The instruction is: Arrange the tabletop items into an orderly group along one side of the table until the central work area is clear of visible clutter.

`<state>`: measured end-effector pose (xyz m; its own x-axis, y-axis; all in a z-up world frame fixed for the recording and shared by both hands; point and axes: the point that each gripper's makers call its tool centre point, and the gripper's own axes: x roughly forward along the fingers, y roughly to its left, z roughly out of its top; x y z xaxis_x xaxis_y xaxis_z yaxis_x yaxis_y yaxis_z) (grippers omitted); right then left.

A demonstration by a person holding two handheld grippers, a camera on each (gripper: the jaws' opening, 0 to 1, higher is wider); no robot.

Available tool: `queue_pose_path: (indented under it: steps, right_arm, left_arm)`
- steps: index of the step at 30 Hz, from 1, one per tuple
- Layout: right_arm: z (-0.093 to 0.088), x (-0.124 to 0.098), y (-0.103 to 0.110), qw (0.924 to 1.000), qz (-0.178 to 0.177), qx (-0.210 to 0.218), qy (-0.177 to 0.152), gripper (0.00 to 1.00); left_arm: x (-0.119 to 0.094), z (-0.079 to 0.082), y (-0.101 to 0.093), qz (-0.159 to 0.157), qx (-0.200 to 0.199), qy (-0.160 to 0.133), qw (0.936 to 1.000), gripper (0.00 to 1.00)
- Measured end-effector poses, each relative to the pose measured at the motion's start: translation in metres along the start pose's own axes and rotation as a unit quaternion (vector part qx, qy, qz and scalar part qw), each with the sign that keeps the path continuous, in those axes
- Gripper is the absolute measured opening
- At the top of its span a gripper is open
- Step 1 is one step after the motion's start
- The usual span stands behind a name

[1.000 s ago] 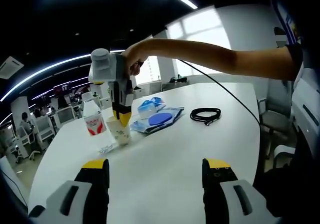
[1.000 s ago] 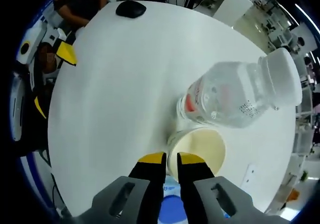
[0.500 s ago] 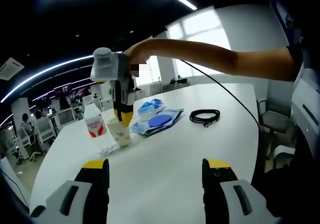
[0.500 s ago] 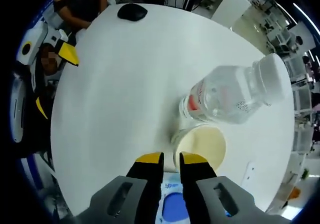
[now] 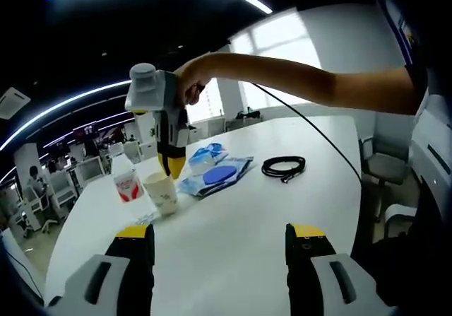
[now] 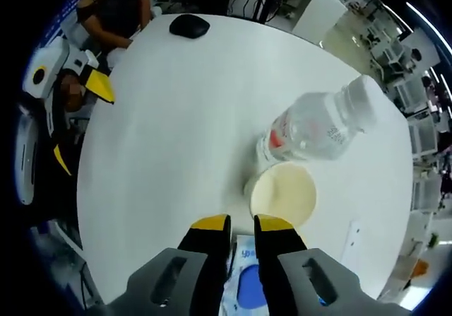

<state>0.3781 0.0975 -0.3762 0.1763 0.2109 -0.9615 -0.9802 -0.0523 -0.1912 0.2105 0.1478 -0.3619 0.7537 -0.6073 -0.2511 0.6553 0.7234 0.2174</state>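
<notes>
At the near edge of the white table (image 5: pixel 240 238), in the left gripper view, the left gripper (image 5: pixel 219 249) points across the top with its two yellow-tipped jaws spread wide and nothing between them. Beyond it the middle of the table is bare. Farther in, toward the far left edge, a paper cup (image 5: pixel 161 193) stands upright, with a clear water bottle (image 5: pixel 125 182) with a red label standing just beside it on its left, and a small white packet (image 5: pixel 145 218) lying flat on the table in front of the cup. To the right of the cup lie blue-and-white plastic packets (image 5: pixel 215 175), and well to their right a coiled black cable (image 5: pixel 282 167) rests near the far right edge. The right gripper (image 5: pixel 171 162), held by a hand (image 5: pixel 189 83) on an outstretched arm, hangs tips-down above the cup, apart from it.

In the right gripper view, the right gripper (image 6: pixel 241 224) looks down on the open cup (image 6: pixel 283 194), its jaws drawn nearly together and gripping nothing, just off the cup's rim. The bottle (image 6: pixel 321 127) touches or nearly touches the cup's far side.
</notes>
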Motion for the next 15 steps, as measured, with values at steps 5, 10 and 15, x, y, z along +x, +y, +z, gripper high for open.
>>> queue_pose_path:
  steps: [5,10,15]
  right_arm:
    - [-0.002,-0.007,-0.001,0.9999,-0.01,0.001,-0.008,0.12]
    - [-0.004,-0.012,-0.001,0.9997,-0.018,0.001,-0.017,0.13]
    - [-0.01,-0.017,0.0,0.9995,-0.022,0.004,-0.023,0.13]
  left_arm:
    - [0.002,0.003,-0.005,-0.002,0.004,0.0,1.0,0.75]
    - [0.002,0.005,-0.008,-0.003,0.007,0.002,1.0,0.75]
    - [0.002,0.009,-0.01,-0.002,0.01,0.0,0.9999,0.75]
